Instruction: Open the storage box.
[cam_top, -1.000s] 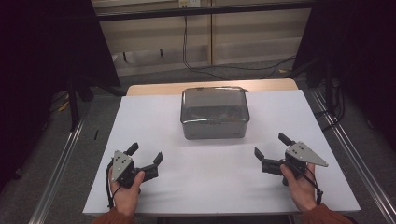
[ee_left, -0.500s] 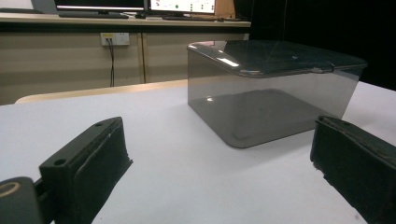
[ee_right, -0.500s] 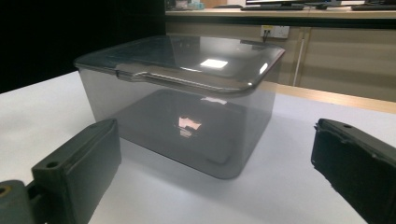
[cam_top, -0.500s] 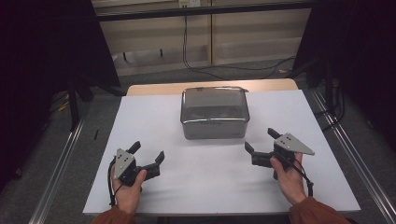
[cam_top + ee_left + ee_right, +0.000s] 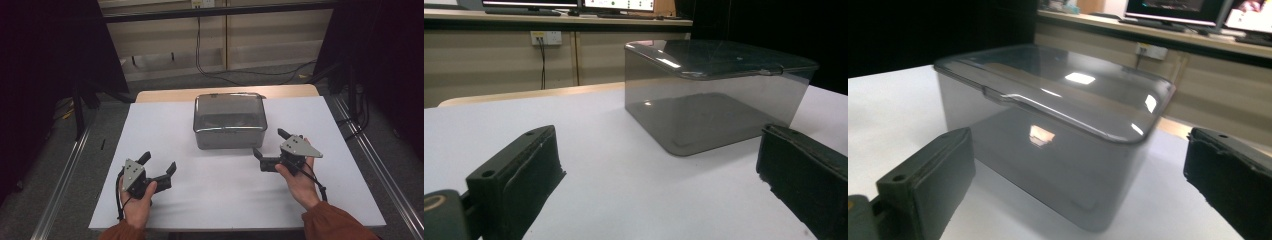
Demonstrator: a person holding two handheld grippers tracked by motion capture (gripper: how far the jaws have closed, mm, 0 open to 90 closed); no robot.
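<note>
On the white worktop (image 5: 210, 195), a smoky clear lidded box (image 5: 229, 121) sits at the far middle, long axis running left to right, its lid tab facing the person. Both grippers' fingers are spread open and empty: the right gripper (image 5: 274, 149) is near the box's front right corner, the left gripper (image 5: 160, 167) well apart. If only one pushes in, the box, probably light, could slide or twist.

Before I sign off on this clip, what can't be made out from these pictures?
- What lies inside the lidded box: the high view shows dark and reddish shapes, blurred by the smoky lid and its glare.
- Its far side: hidden by the box itself in the left gripper view and the right gripper view.
- The right gripper palm side: covered by the hand, high view.
- The left gripper rear: cut off in its own view.
</note>
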